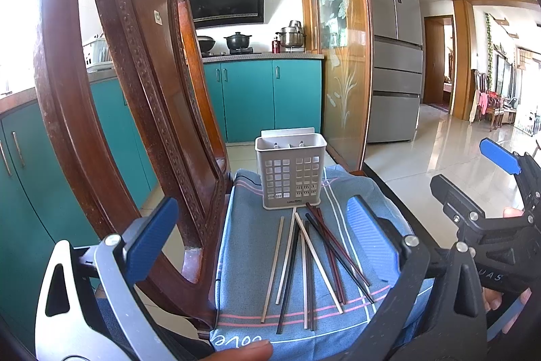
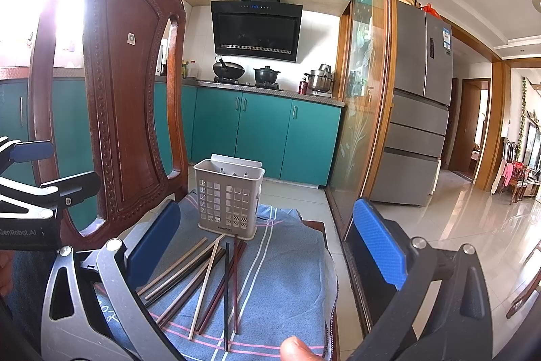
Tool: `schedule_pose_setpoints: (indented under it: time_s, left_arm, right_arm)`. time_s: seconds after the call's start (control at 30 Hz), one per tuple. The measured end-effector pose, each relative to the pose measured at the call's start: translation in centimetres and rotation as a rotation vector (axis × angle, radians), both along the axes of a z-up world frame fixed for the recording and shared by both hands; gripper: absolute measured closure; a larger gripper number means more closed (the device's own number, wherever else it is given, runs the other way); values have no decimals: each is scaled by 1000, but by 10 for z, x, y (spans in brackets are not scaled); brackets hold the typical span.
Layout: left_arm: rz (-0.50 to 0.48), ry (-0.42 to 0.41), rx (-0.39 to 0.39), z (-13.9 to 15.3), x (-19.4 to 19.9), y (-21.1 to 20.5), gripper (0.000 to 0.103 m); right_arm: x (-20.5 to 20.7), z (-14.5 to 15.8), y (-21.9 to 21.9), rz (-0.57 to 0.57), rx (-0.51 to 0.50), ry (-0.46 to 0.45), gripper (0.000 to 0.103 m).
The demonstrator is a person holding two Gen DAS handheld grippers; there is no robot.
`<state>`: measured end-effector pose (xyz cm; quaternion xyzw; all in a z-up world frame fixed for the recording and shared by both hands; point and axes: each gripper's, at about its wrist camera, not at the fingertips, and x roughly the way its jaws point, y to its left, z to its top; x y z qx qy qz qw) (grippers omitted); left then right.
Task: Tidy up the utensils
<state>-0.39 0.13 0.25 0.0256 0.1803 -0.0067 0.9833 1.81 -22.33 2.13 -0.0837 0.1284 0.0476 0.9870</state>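
Kitchen chair seat, covered by a blue cloth [image 1: 250, 246], carries an empty slotted holder [image 1: 290, 173] with all chopsticks [image 1: 306, 263] loose just before it. Left gripper [image 1: 263, 246] and right gripper [image 2: 267, 246] hover released, empty; sorting not begun.

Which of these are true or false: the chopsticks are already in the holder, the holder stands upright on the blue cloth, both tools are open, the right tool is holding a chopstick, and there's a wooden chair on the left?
1. The chopsticks are already in the holder. False: they lie loose on the blue cloth in front of it.
2. The holder stands upright on the cloth. True.
3. The left tool and right tool are both open. True.
4. The right tool holds a chopstick. False: nothing is between its fingers.
5. A wooden chair stands to the left. True.
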Motion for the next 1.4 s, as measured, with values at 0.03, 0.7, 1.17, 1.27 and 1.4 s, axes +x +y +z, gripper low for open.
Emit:
schedule_pose_setpoints:
  time_s: [0.03,0.7,1.17,1.27,1.4]
  left_arm:
    - [0,1,-1,-1,-1,0,4]
    - [0,36,14,-5,3,-4,4]
    - [-163,282,100,-78,51,-41,12]
    - [-204,378,69,-100,64,-43,55]
    - [-207,466,53,-118,86,-42,76]
  right_arm:
    - [-1,0,0,0,1,-2,3]
    - [1,0,0,-16,-15,3,3]
    - [59,-31,-26,-24,-10,207,21]
    - [93,-48,-24,-2,0,283,53]
    - [143,-72,-24,32,38,397,64]
